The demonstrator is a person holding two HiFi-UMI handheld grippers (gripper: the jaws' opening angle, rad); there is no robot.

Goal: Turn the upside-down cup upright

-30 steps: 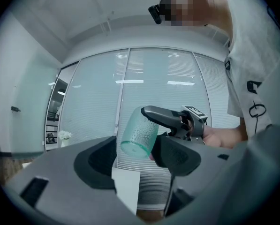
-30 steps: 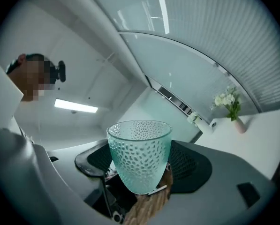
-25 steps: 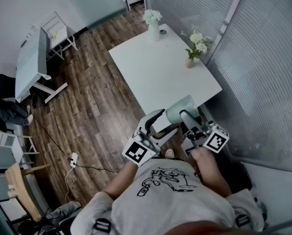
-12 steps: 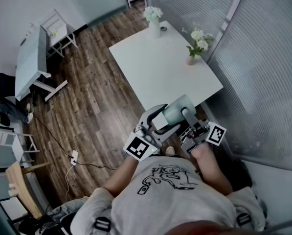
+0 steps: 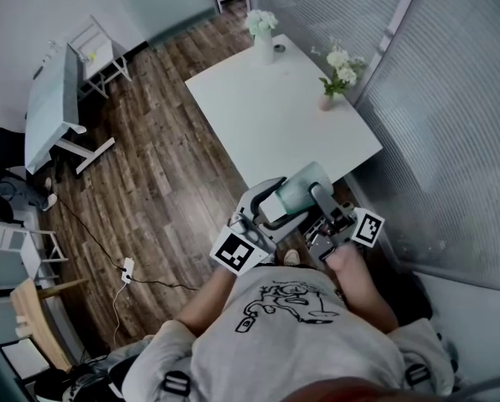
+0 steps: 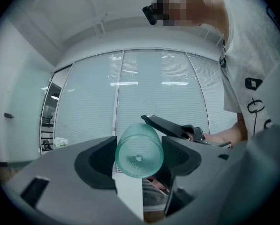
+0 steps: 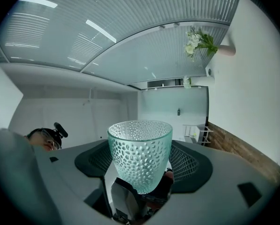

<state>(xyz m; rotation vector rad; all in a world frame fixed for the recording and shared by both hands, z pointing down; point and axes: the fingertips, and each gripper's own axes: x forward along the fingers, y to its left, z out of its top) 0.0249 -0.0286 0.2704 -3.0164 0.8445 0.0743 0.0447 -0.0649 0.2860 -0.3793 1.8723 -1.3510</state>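
Over on the far left a pale desk (image 5: 53,107) stands on the wood floor (image 5: 157,182), and moving across we come to the white table (image 5: 283,124), with a white vase of flowers (image 5: 263,44) at its far end and a smaller pink vase (image 5: 326,105) by the right edge. Now the action, right at the table's near corner, in front of the person's chest: the left gripper (image 5: 281,201) reaches in from the left, its marker cube (image 5: 237,256) nearest the body, and its own view shows both dark pads pressed against the sides of the cup (image 6: 139,154), so it's clamped on. The cup is a pale green glass with a dimpled wall, and from this side its round base faces straight into the camera. It's up in the air, off the table, lying on its side with the mouth pointing away from the person. One black finger of the other tool shows just above it in that view. On to the right gripper (image 7: 141,164): its jaws sit on either side of the cup as well, mesh pads touching the glass low on the wall, the open rim clear beyond them. So both tools grip the one cup. Far right, a ribbed glass wall (image 5: 451,124).
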